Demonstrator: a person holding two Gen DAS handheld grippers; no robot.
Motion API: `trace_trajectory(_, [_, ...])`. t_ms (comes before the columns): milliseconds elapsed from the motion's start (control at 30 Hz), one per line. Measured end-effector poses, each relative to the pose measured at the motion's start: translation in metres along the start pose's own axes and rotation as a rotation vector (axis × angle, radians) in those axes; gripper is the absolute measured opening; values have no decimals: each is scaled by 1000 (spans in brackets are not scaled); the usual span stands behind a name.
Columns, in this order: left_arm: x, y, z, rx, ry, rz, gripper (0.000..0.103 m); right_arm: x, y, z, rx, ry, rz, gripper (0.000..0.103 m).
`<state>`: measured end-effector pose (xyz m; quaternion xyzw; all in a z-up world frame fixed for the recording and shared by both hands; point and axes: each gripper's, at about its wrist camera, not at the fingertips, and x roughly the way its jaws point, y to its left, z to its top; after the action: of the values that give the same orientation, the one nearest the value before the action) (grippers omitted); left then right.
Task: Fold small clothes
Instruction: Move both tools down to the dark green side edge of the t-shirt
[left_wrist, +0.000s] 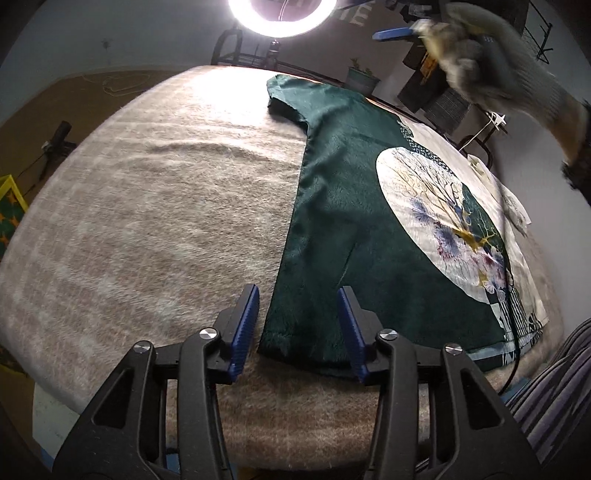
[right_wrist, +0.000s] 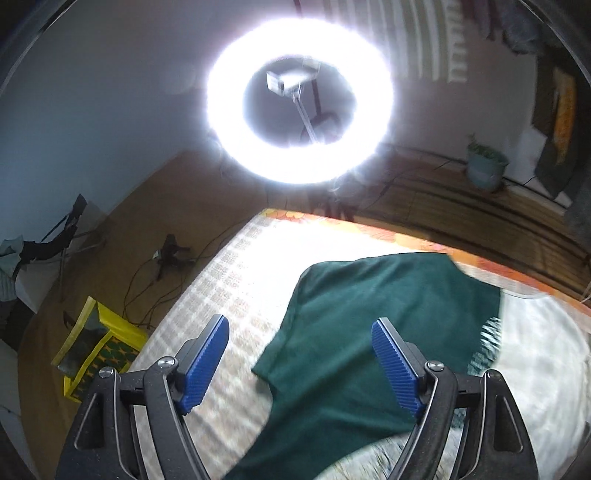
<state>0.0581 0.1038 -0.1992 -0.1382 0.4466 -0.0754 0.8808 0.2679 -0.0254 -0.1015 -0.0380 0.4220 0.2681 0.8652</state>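
blanket (left_wrist: 147, 221) bare left of shirt (left_wrist: 343, 206) edge

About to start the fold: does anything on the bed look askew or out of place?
Nothing stands out. The green shirt lies flat and spread on the blanket, with its sleeve out. Both grippers, left and right, are open and empty.
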Motion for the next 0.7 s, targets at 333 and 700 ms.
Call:
trace_trajectory(333, [9, 3, 5, -19, -6, -29, 21, 124, 13, 22, 2, 156, -17, 73])
trace_trajectory(700, [0, 10, 0, -50, -8, -28, 41, 185, 24, 15, -118, 305, -123, 59])
